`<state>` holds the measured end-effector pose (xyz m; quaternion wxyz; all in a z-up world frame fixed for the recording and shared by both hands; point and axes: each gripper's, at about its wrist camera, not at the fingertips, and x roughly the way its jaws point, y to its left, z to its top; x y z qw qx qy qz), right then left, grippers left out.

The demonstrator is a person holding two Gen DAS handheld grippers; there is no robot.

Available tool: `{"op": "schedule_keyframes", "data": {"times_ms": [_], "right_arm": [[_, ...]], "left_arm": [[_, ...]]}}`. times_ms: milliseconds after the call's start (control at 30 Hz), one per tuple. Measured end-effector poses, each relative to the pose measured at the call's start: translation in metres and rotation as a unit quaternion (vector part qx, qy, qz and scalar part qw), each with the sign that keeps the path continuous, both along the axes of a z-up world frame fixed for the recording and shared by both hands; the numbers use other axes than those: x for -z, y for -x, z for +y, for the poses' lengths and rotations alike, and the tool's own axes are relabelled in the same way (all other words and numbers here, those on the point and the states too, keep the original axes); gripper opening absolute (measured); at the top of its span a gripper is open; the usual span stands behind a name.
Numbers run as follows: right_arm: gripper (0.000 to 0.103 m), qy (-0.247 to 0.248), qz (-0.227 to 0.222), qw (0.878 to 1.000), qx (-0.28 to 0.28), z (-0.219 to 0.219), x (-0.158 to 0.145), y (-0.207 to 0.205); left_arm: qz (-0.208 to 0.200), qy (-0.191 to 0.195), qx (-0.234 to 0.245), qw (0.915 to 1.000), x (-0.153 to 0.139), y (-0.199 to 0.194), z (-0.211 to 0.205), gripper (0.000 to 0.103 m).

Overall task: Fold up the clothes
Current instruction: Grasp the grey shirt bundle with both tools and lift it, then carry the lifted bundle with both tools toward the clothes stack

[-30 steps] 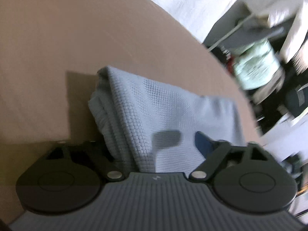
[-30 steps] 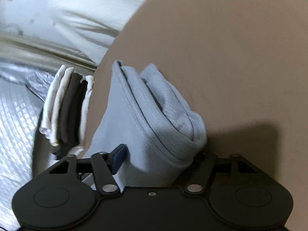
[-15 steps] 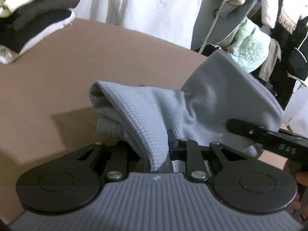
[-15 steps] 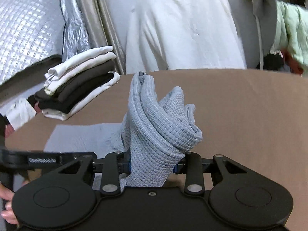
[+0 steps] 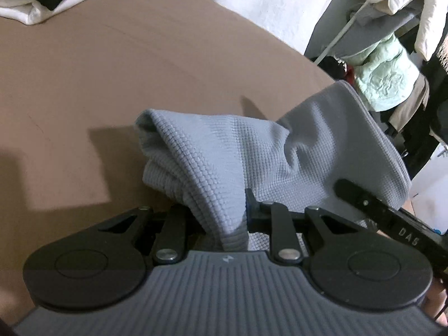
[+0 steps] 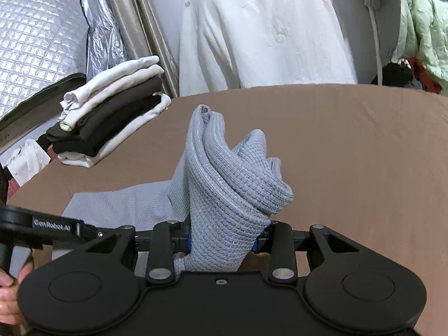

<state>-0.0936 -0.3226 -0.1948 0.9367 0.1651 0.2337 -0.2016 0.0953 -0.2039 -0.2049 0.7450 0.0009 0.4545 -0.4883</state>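
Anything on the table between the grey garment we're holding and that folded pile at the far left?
No. In the right wrist view only bare brown table separates the grey garment from the folded pile.

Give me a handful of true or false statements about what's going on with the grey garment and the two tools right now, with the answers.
1. The left tool is shut on the grey waffle-knit garment. True.
2. The right tool is open and holds nothing. False: it is shut on a bunched part of the same garment.
3. The pile of folded clothes has both white and dark pieces. True.
4. The garment lies flat and fully spread on the brown table. False: it is gathered in thick folds between the tools, though a part lies on the table.
5. The folded pile sits on top of the grey garment. False: it sits apart, near the table's edge.
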Motion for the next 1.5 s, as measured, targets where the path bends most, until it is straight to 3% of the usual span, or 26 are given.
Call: {"op": "schedule_keyframes", "data": {"times_ms": [167,267,400,533,733,767,900,1033,1100,1167,1300,1433,1500], "right_arm": [[0.039,0.028,0.0,1.0,-0.006,0.011,0.0,0.001],[0.038,0.01,0.001,1.0,-0.014,0.011,-0.01,-0.002],[0.037,0.032,0.001,0.998,-0.053,0.028,-0.05,-0.011],[0.037,0.049,-0.022,0.993,-0.101,0.044,-0.092,-0.031],[0.037,0.081,-0.068,0.98,-0.17,0.073,-0.141,-0.077],[0.037,0.086,-0.075,0.975,-0.189,0.076,-0.149,-0.086],[0.037,0.106,-0.106,0.954,-0.261,0.087,-0.182,-0.123],[0.037,0.064,-0.132,0.949,-0.279,0.07,-0.219,-0.184],[0.037,0.056,-0.132,0.948,-0.285,0.062,-0.229,-0.219],[0.037,0.058,-0.133,0.947,-0.287,0.052,-0.23,-0.252],[0.037,0.025,-0.141,0.947,-0.286,0.029,-0.225,-0.318],[0.037,0.01,-0.146,0.944,-0.295,0.005,-0.23,-0.391],[0.037,-0.005,-0.143,0.946,-0.291,-0.006,-0.229,-0.431]], "left_arm": [[-0.067,-0.018,0.012,0.9975,-0.013,0.017,-0.003,0.019],[-0.102,-0.024,0.015,0.9943,-0.028,0.024,0.002,0.019],[-0.113,0.011,-0.003,0.9935,-0.056,0.025,0.036,0.019],[-0.142,0.052,-0.046,0.9875,-0.092,0.017,0.074,0.019],[-0.187,0.086,-0.127,0.9704,-0.137,-0.001,0.119,0.019],[-0.184,0.083,-0.138,0.9696,-0.145,-0.006,0.125,0.019],[-0.236,0.066,-0.161,0.9562,-0.193,-0.023,0.133,0.018],[-0.249,0.091,-0.178,0.9477,-0.225,-0.079,0.133,0.019],[-0.266,0.108,-0.186,0.9395,-0.235,-0.109,0.129,0.019],[-0.284,0.117,-0.193,0.932,-0.234,-0.134,0.122,0.019],[-0.27,0.13,-0.206,0.9316,-0.227,-0.185,0.104,0.019],[-0.292,0.134,-0.232,0.9183,-0.241,-0.24,0.08,0.019],[-0.272,0.144,-0.245,0.9192,-0.245,-0.278,0.068,0.019]]}}
